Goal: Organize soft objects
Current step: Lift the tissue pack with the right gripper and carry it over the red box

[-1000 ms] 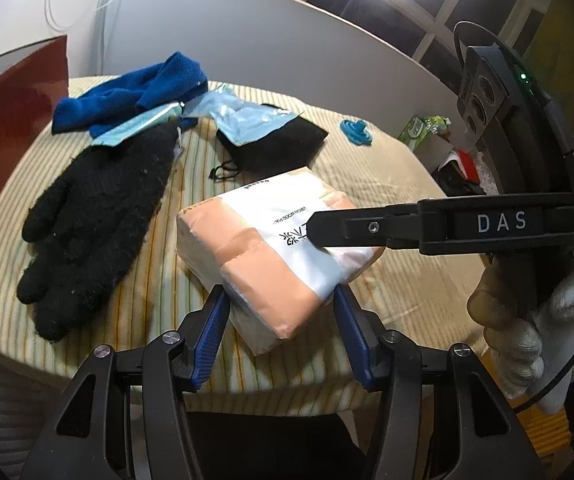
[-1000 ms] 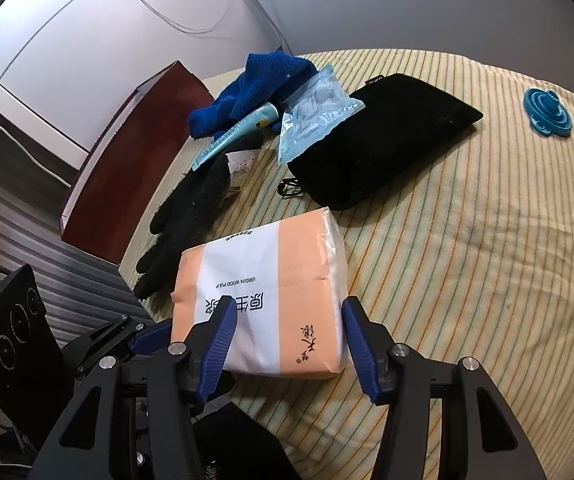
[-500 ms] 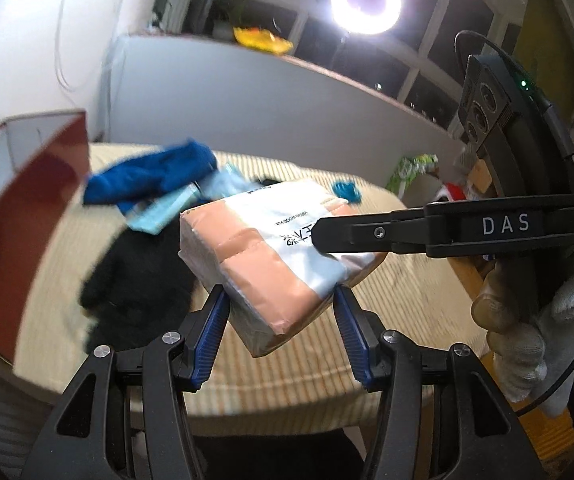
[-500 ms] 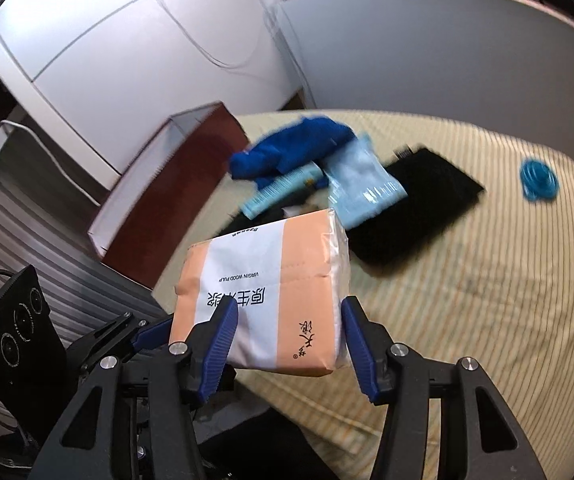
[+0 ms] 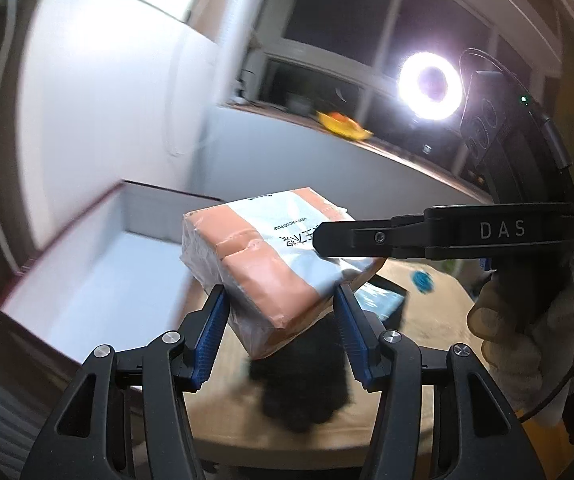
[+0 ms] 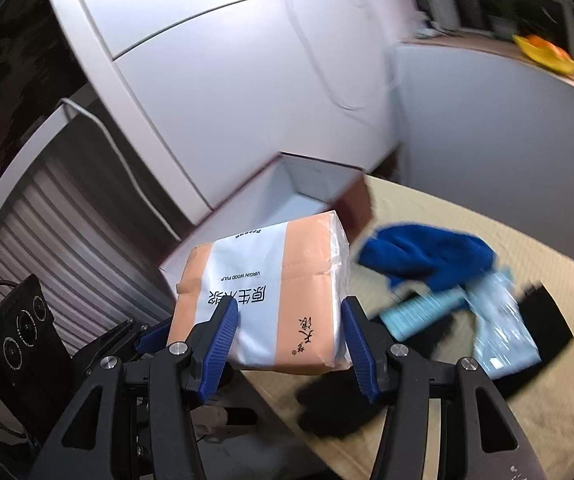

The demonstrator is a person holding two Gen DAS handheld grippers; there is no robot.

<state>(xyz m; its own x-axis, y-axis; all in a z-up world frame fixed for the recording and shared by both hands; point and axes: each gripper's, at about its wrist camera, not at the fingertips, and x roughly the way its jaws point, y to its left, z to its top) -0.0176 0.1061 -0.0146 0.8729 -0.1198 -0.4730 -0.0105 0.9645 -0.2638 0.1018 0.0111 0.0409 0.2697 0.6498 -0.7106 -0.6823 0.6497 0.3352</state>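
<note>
A peach and white tissue pack is held in the air by both grippers at once. My left gripper is shut on its near corner. My right gripper is shut on its sides, and its finger crosses the left wrist view. The pack also shows in the right wrist view. It hangs near the open box with dark red walls and a white inside, which stands left of the table. A blue cloth, a black glove and light blue packets lie on the table.
The striped beige tablecloth covers a round table. A black pouch lies under the packets. A small blue ring sits at the far side. A ring light glares at the back.
Both grippers have lifted the tissue pack off the table and carried it left toward the open box. The other soft items stay on the table.
</note>
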